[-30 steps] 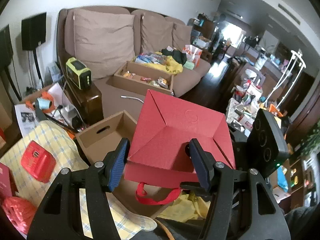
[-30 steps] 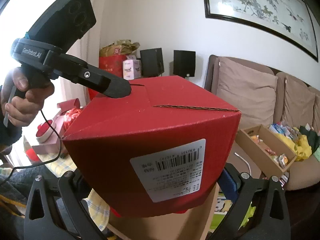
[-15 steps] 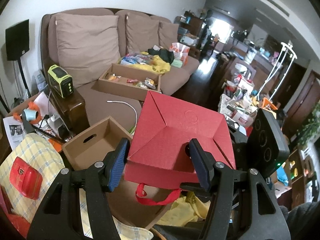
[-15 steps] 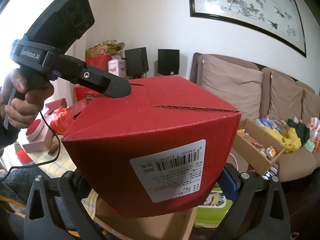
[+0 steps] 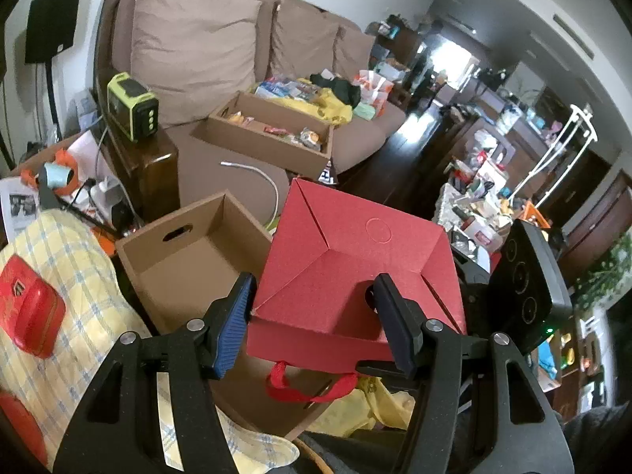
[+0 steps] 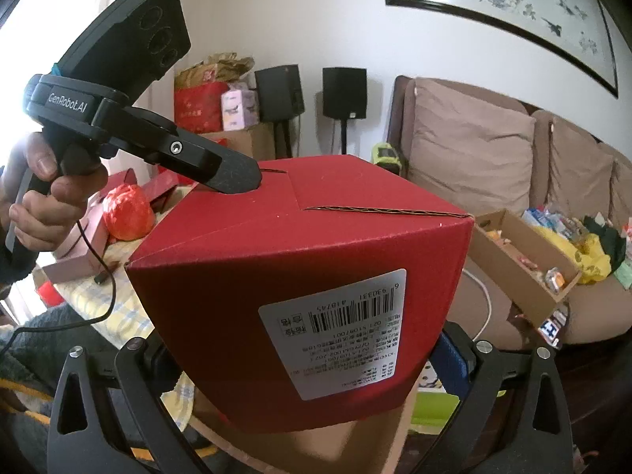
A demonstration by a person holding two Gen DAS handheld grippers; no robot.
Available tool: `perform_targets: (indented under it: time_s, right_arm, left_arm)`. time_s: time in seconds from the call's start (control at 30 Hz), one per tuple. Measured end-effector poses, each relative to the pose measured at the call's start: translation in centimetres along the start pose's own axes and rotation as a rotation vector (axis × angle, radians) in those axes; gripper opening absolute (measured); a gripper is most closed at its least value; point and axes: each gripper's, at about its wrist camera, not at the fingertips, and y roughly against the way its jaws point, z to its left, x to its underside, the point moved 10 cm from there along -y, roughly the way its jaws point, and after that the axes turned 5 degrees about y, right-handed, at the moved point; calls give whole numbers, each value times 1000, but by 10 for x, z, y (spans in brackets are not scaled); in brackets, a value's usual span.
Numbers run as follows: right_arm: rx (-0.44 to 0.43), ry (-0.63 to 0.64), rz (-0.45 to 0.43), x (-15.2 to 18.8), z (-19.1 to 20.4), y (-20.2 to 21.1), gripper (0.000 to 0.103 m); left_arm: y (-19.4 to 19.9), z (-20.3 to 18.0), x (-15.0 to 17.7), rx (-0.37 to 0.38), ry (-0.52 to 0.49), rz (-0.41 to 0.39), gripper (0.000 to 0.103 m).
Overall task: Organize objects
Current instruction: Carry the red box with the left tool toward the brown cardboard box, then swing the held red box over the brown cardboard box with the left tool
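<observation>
A red cardboard box (image 5: 355,260) with a white barcode label (image 6: 335,331) hangs in the air, held from two sides. My left gripper (image 5: 314,296) is shut on it: the blue pad presses its left edge and the other finger (image 6: 233,177) sits in a hole in the top. My right gripper (image 6: 304,355) is shut on the box lower down, across the labelled end. A red ribbon handle (image 5: 312,387) dangles below. Right under the red box stands an open brown cardboard box (image 5: 189,260) that looks empty.
A brown couch (image 5: 197,39) behind carries a long cardboard tray (image 5: 268,134) of snacks and a yellow bag. A red tin (image 5: 27,308) lies on a yellow checked cloth at left. A green-yellow device (image 5: 132,106) sits on a wooden stand. A person's hand (image 6: 35,197) grips the left handle.
Both grippers have sunk with the red box, which now hangs closer over the open brown box. The grip on the red box looks the same.
</observation>
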Motion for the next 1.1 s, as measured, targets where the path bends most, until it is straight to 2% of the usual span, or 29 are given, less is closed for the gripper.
perform_targets:
  time_s: [0.47, 1.1]
  right_arm:
    - [-60, -1, 35, 10, 21, -27, 101]
    - [-66, -24, 60, 23, 11, -34, 101]
  left_arm:
    - [5, 27, 21, -37, 42, 15, 58]
    - [-14, 31, 24, -23, 72, 28, 59]
